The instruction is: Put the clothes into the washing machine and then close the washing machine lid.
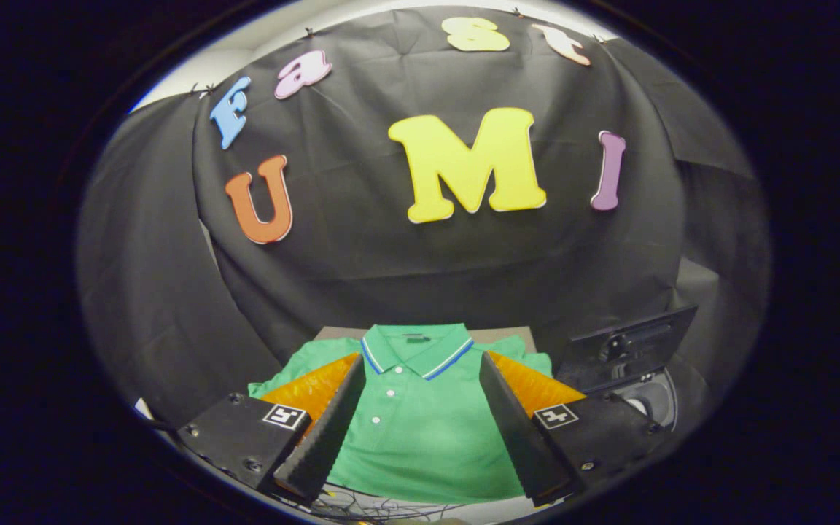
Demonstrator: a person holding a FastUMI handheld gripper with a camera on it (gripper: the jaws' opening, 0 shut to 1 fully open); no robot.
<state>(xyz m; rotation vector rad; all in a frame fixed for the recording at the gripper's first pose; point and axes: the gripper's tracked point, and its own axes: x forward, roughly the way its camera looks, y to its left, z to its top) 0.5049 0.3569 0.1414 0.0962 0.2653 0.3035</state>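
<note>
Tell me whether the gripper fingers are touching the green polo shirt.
Cannot tell. In the gripper view the open fingers frame the green polo shirt, overlapping it; no gap or contact shows plainly.

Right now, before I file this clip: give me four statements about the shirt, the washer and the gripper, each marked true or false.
1. The gripper has its fingers spread apart. True.
2. The green polo shirt hangs from the fingers. False: it lies flat beyond and between them, ungripped.
3. The washing machine lid is raised. True.
4. The shirt is already inside the machine. False: it lies beside it.
</note>
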